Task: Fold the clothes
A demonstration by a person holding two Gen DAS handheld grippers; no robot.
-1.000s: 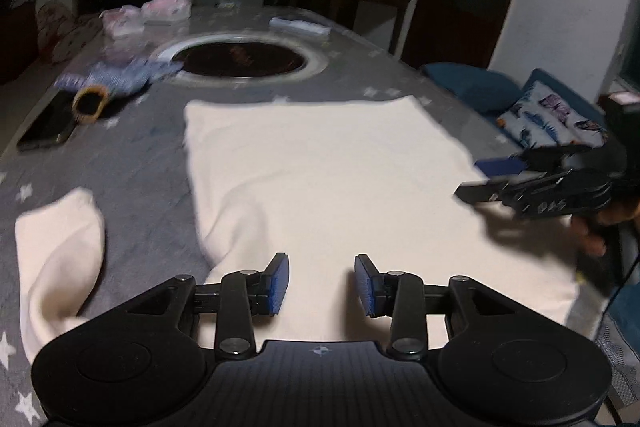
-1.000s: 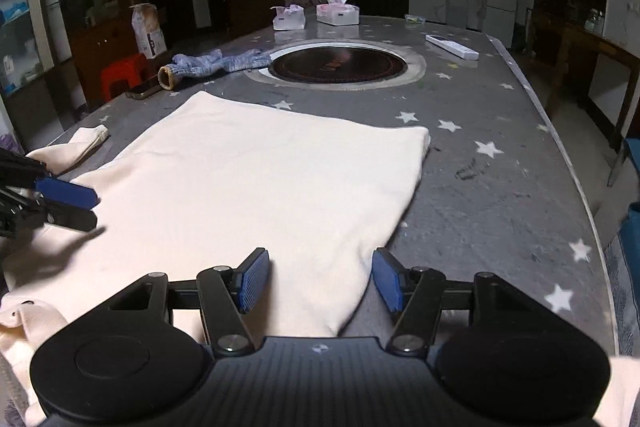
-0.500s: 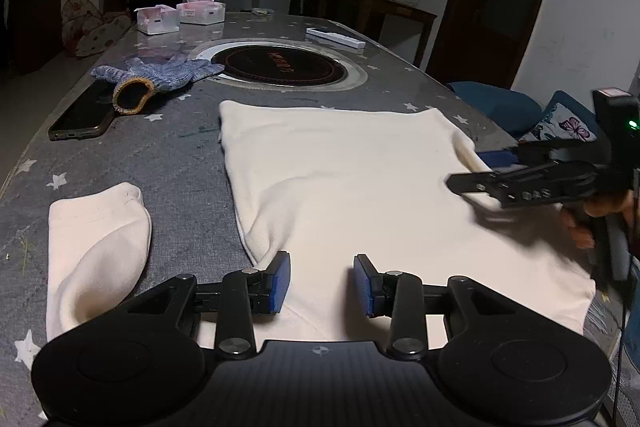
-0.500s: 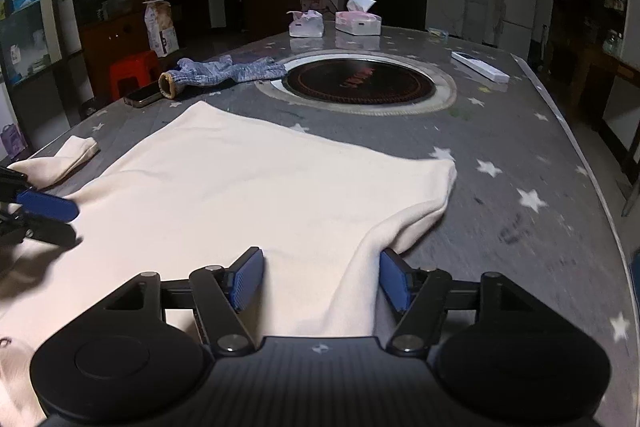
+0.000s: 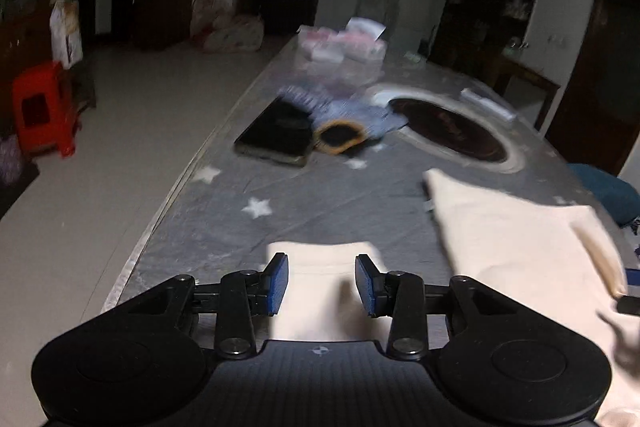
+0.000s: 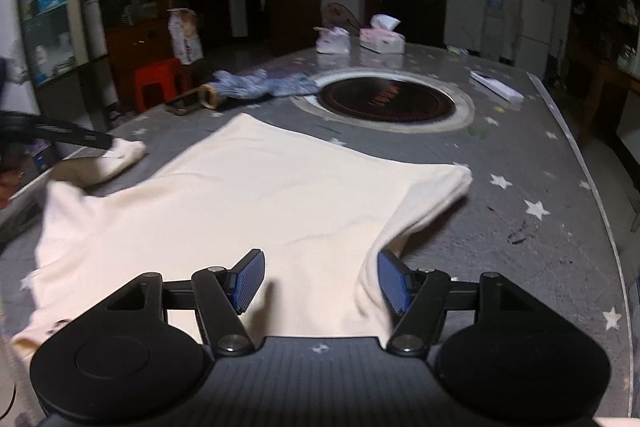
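Cream sweater: sleeve lies between the gaping left gripper; right gripper, also agape, straddles the side edge. Next, pinch and fold inward.

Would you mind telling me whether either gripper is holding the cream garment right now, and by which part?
Nothing is held. The left gripper is open over the sleeve, and the right gripper is open over the cream garment near its raised right edge.

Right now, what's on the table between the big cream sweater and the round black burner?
Nothing: in the right wrist view only bare star-printed tablecloth lies between the cream sweater and the round burner.
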